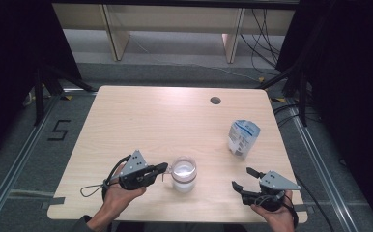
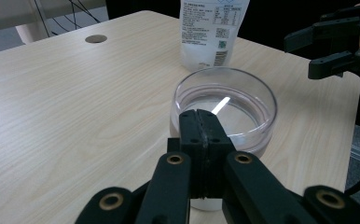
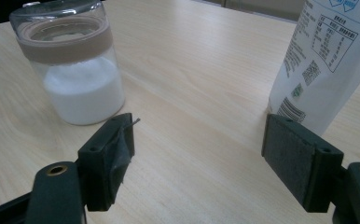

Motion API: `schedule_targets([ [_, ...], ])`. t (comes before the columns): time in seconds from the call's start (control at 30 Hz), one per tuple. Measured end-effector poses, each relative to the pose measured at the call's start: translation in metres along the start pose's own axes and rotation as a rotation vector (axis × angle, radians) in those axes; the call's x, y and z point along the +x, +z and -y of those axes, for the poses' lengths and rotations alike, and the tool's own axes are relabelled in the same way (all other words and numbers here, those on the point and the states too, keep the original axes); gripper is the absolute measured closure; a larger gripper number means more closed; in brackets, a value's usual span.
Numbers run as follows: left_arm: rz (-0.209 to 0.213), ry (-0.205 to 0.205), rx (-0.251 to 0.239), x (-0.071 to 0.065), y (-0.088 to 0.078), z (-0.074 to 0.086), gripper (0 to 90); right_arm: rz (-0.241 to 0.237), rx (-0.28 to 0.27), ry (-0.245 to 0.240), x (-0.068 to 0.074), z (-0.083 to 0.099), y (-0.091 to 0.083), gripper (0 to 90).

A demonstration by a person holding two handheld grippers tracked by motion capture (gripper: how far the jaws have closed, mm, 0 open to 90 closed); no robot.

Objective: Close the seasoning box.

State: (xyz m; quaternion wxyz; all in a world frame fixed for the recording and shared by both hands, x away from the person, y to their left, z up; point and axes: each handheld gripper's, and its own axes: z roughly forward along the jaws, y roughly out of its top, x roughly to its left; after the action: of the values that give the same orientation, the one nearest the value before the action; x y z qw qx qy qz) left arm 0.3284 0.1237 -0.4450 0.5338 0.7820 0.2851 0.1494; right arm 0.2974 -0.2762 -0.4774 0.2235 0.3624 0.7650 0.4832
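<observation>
An open glass jar with a tan band and white powder in its lower part stands near the table's front edge. In the left gripper view the jar is right behind my left gripper, whose jaws are pressed together with nothing between them, tips at the jar's near wall. In the high view the left gripper comes in from the jar's left. A white and blue printed pouch stands upright at the right. My right gripper is open, right of the jar and in front of the pouch. Its own view has the jar at the left and the pouch at the right.
The light wooden table has a round cable hole near its far edge. My right gripper appears open beyond the jar in the left gripper view. Cables and table legs lie on the floor behind the table.
</observation>
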Motion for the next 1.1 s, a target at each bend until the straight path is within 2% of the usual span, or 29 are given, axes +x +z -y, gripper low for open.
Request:
schedule_targets([
  [0.1, 0.012, -0.009, -0.002, 0.0, 0.0, 0.0, 87.5, -0.002, 0.005, 0.014, 0.001, 0.0, 0.0, 26.3],
  [0.27, 0.047, -0.044, -0.013, 0.002, -0.001, 0.002, 74.6, -0.009, -0.002, 0.008, 0.0, 0.0, 0.0, 26.3],
  [0.33, 0.044, -0.061, -0.008, 0.002, -0.003, 0.002, 71.0, -0.006, -0.007, -0.009, -0.001, -0.001, 0.0, 26.3],
  [0.57, 0.069, -0.098, -0.024, 0.002, -0.006, 0.002, 57.7, -0.013, -0.012, 0.011, 0.001, -0.001, 0.0, 25.9],
  [0.6, 0.072, -0.103, -0.027, 0.001, -0.006, 0.003, 56.1, -0.016, -0.03, -0.012, 0.0, -0.001, 0.001, 25.8],
  [0.63, 0.067, -0.108, -0.024, 0.001, -0.007, 0.003, 53.6, -0.018, -0.021, 0.01, 0.002, -0.001, 0.0, 25.5],
  [0.67, 0.06, -0.107, -0.015, 0.001, -0.008, 0.002, 50.3, -0.018, -0.028, -0.004, 0.001, -0.001, 0.0, 25.1],
  [0.8, 0.057, -0.132, -0.006, 0.001, -0.009, 0.004, 39.1, -0.038, -0.037, 0.016, 0.002, -0.002, -0.001, 22.6],
  [0.93, 0.054, -0.134, 0.005, 0.002, -0.011, 0.006, 33.4, -0.035, -0.051, 0.023, 0.005, -0.003, -0.001, 19.9],
  [0.97, 0.049, -0.141, 0.01, 0.002, -0.012, 0.007, 32.2, -0.037, -0.047, 0.04, 0.006, -0.003, -0.002, 19.3],
  [1.0, 0.044, -0.161, 0.011, 0.001, -0.012, 0.008, 31.2, -0.038, -0.053, 0.023, 0.006, -0.003, -0.002, 18.7],
  [1.03, 0.053, -0.144, 0.004, 0.002, -0.012, 0.009, 30.3, -0.038, -0.042, 0.06, 0.009, -0.003, -0.003, 17.9],
  [1.07, 0.054, -0.144, 0.003, 0.002, -0.012, 0.01, 29.6, -0.034, -0.052, 0.044, 0.008, -0.003, -0.003, 17.3],
  [1.1, 0.051, -0.138, 0.008, 0.002, -0.013, 0.011, 29.0, -0.034, -0.052, 0.054, 0.008, -0.003, -0.003, 17.1],
])
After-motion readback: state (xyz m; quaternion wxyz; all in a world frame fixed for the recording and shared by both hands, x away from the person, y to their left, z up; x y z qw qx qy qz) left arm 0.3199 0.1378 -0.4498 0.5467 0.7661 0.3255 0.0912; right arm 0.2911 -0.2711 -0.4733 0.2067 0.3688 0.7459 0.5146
